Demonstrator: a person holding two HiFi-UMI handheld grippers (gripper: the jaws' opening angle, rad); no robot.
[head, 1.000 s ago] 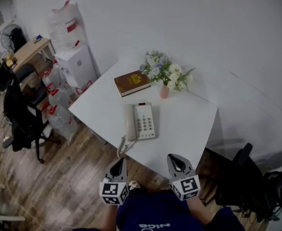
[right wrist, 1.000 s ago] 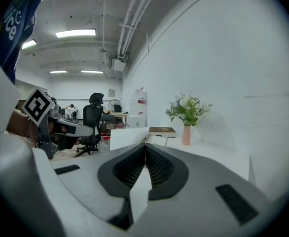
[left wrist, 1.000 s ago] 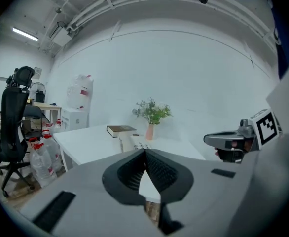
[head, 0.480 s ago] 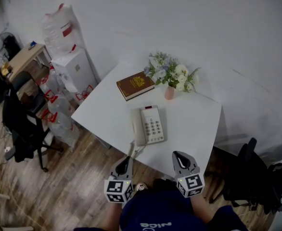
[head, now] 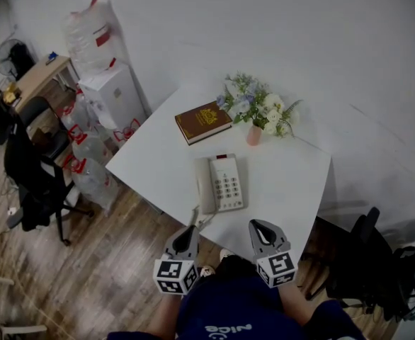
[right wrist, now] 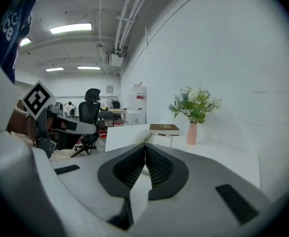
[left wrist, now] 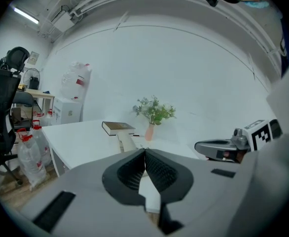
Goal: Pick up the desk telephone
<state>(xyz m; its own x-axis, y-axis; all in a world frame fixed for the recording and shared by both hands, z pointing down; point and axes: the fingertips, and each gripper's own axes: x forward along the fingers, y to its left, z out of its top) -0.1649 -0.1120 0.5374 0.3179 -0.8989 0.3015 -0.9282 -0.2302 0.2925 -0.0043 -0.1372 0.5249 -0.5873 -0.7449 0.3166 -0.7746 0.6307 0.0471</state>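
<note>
Both my left gripper (head: 190, 231) and my right gripper (head: 254, 227) have their jaws pressed together, with nothing between them. They hover at the near edge of the table (head: 154, 163). The phone (head: 222, 183) lies flat just ahead, between them. Beyond it are a book (head: 203, 122) and flowers (head: 258, 110).

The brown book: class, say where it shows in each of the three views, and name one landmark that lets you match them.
Head view: the brown book lies above the middle, slightly left of centre.
Left gripper view: the book sits left of centre, just above mid-height.
Right gripper view: the book sits right of centre, just above mid-height.
Shared landmark: the pink vase of flowers, to the book's right in every view.
</note>
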